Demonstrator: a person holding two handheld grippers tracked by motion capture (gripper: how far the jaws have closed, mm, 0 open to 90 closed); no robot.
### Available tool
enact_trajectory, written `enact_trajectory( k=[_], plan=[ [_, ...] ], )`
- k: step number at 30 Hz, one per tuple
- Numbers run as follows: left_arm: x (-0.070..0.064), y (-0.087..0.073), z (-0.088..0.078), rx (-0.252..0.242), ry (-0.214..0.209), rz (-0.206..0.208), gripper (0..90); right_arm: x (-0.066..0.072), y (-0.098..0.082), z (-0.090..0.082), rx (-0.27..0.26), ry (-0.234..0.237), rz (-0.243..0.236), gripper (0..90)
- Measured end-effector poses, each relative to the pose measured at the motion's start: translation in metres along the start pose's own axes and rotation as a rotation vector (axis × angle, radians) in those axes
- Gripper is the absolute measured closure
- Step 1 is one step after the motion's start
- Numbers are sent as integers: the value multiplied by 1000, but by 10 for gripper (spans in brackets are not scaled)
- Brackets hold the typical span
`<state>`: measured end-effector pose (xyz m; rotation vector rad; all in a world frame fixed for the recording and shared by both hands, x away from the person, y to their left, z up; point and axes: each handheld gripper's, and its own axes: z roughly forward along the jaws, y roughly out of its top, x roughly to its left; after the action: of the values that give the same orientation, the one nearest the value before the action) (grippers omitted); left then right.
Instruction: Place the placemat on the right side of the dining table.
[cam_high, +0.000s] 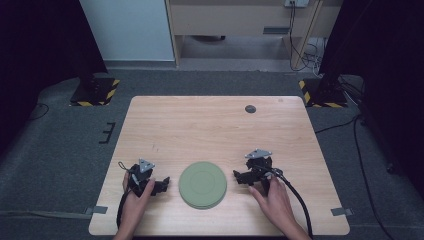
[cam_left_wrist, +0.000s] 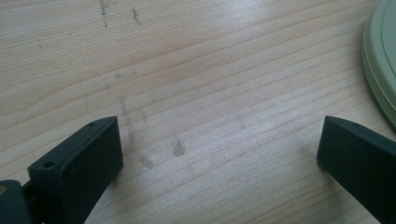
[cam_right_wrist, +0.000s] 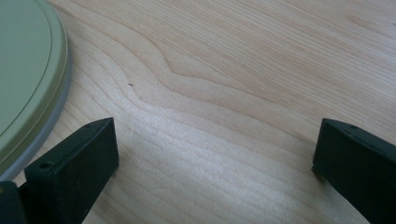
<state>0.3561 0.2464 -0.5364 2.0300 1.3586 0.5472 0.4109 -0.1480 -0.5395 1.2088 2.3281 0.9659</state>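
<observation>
A round pale-green plate (cam_high: 202, 184) lies on the wooden table (cam_high: 215, 130), near its front edge, between the two hands. My left gripper (cam_high: 162, 185) rests on the table just left of the plate, its jaws wide apart over bare wood (cam_left_wrist: 219, 144); the plate's rim (cam_left_wrist: 380, 65) shows at the right edge of the left gripper view. My right gripper (cam_high: 241, 178) sits just right of the plate, also open with nothing between its jaws (cam_right_wrist: 215, 149). The plate's rim (cam_right_wrist: 32, 79) fills the left side of the right gripper view.
A small dark round disc (cam_high: 250, 108) lies near the table's far edge. Black cables (cam_high: 295, 195) trail from each gripper toward the front. Dark stands with striped bases (cam_high: 95, 90) flank the table's far corners on the grey carpet.
</observation>
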Motion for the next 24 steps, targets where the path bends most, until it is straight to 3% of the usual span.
enact_trajectory(
  k=[11, 15, 16, 21, 24],
  plan=[
    [-1, 0, 0, 0, -1, 3, 0, 4, 2, 2, 1, -16, 15, 5],
    [-2, -1, -1, -7, -21, 24, 17, 3, 3, 3, 0, -8, 6, 8],
    [-2, -1, -2, -21, -34, 34, 28, 2, 3, 0, 7, -2, -2, 72],
    [-4, -1, -6, -38, -48, 59, 22, 2, 2, -14, -30, 43, 1, 81],
    [-7, -2, -11, -45, -79, 69, 23, 10, -4, -25, -31, 61, -28, 75]
  ],
)
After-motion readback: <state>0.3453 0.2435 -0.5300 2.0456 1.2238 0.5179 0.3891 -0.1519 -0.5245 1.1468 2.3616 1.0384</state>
